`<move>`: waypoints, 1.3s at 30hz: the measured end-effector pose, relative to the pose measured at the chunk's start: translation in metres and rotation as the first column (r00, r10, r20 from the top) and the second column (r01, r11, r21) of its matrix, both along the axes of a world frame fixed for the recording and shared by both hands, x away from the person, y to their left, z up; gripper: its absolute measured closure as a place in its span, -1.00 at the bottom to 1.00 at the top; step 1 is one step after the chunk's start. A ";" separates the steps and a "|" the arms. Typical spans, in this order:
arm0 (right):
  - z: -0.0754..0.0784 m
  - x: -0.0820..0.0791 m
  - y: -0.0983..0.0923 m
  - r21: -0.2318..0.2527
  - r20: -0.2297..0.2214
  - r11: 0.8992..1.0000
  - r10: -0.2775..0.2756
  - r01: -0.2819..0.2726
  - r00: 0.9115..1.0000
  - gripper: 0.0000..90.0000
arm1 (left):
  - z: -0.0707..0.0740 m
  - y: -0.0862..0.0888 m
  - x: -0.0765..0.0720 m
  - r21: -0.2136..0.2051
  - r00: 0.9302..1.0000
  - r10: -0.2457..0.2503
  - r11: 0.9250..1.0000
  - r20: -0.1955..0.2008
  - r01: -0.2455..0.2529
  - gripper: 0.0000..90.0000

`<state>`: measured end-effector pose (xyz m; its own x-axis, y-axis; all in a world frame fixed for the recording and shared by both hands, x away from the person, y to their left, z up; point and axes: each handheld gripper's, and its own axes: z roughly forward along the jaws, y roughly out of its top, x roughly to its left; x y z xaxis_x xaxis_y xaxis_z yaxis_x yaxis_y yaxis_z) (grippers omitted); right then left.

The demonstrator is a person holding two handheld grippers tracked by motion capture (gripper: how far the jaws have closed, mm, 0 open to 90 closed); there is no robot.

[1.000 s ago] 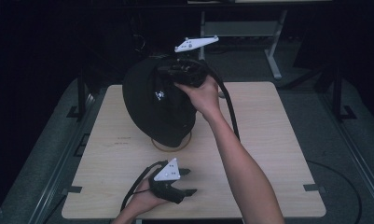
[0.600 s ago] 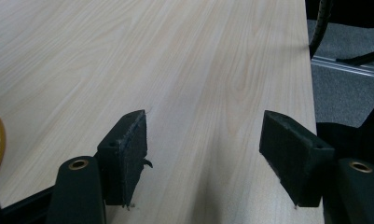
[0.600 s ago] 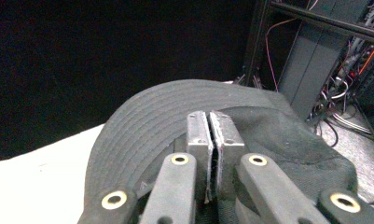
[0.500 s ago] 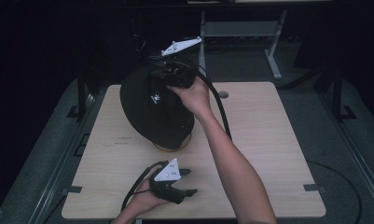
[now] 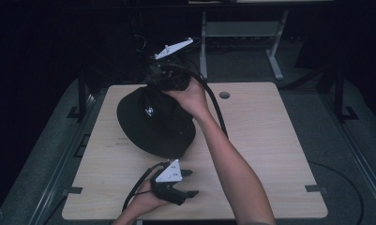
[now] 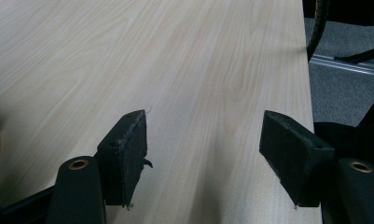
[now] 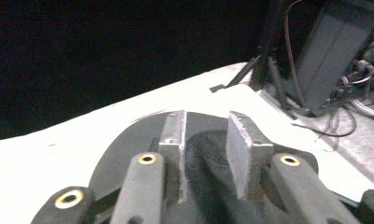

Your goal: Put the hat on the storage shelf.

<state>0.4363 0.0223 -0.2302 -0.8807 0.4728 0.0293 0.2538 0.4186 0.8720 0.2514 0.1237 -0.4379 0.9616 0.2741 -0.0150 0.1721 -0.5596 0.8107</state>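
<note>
hat (image 5: pixel 153 124) on table (image 5: pixel 270 140), left tongs (image 5: pixel 188 183) before it

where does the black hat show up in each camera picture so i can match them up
High view: the black hat lies left of centre on the wooden table, under the right gripper.
Left gripper view: bare tabletop ahead of its jaws, no hat.
Right gripper view: the hat sits bottom centre, between the parted jaws.
Shared landmark: the pale tabletop.

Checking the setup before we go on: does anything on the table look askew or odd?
Mostly tidy. The black hat lies tilted, its far brim raised under the right claw, whose jaws have just been opening around the fabric. The left claw is open.
</note>
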 end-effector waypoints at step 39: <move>-0.018 -0.030 -0.098 0.144 -0.041 0.988 -0.058 0.063 0.998 -0.02 | -0.004 -0.001 -0.001 -0.009 1.000 0.022 1.000 -0.014 -0.022 -0.33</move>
<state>0.4060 -0.0756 -0.2484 -0.8478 0.5133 0.1330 0.3073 0.2712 0.9122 0.2507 0.1227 -0.4423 0.9550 0.2949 -0.0307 0.1955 -0.5484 0.8130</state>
